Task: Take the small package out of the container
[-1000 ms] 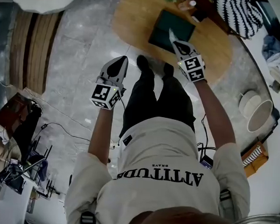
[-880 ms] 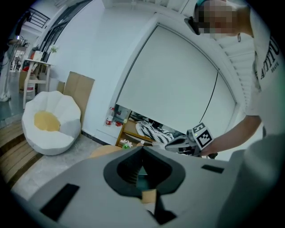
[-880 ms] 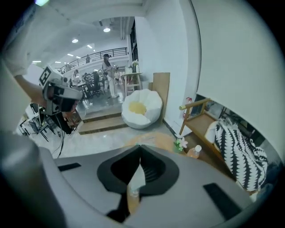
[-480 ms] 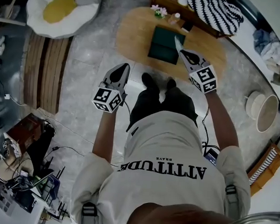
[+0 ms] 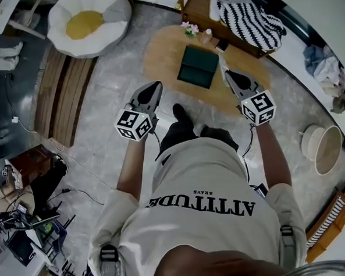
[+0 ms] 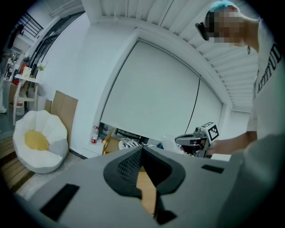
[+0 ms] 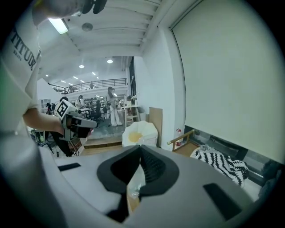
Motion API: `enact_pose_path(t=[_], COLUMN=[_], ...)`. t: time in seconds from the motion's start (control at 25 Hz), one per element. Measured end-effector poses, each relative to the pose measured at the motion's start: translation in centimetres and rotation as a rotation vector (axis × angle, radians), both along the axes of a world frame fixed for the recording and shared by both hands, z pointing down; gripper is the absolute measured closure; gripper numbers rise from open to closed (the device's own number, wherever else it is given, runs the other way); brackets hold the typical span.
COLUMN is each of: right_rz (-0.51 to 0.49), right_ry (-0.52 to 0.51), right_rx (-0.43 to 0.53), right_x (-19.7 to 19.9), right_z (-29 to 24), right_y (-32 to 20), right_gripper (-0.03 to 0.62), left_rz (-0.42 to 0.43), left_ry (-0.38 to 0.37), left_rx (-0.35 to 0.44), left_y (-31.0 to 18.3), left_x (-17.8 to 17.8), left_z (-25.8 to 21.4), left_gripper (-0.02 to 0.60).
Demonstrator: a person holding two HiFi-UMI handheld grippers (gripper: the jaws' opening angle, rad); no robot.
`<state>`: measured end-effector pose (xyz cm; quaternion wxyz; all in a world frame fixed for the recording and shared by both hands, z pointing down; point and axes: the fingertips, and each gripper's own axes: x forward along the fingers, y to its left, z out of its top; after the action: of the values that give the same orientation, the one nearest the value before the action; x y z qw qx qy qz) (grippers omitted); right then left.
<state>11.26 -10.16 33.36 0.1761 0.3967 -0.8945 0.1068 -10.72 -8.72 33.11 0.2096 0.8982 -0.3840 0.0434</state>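
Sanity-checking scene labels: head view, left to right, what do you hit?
Left to right: white egg-shaped cushion with yellow centre → left gripper, jaws shut and empty → dark green box → right gripper, shut on a small clear package → round cream basin.

On the wooden table (image 5: 160,49): one dark green container (image 5: 198,66), one flower sprig (image 5: 189,28), one small bottle (image 5: 208,33). Above its near edge: two grippers, left gripper (image 5: 157,85) and right gripper (image 5: 227,72), plus one small package (image 7: 135,178). Left of the table: one egg-shaped cushion (image 5: 86,15). Beyond it: one striped blanket (image 5: 249,19).
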Motion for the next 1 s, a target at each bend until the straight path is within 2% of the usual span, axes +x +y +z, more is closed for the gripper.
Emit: enact_pose_path(t=[0.32,0.52,1.0], right_rz=[0.008,0.014,-0.031], right_ry=[-0.075,-0.086,-0.133], right_rx=[0.055,0.079,0.112], right_x=[5.3,8.3,10.7], right_z=[-4.6,-5.8,-8.4], right_y=[7.9,12.2,20.8], right_gripper=[0.572,0.572,0.572], left_rz=[-0.037,-0.064,-0.113], left_ry=[0.011,0.023,0.003], left_rx=[0.046,0.080,0.118], left_y=[6.8,10.3,20.2], left_x=[3.1,4.4,5.3], left_z=[-3.6,-5.4,-7.8], left_gripper=[0.558,0.558,0.558])
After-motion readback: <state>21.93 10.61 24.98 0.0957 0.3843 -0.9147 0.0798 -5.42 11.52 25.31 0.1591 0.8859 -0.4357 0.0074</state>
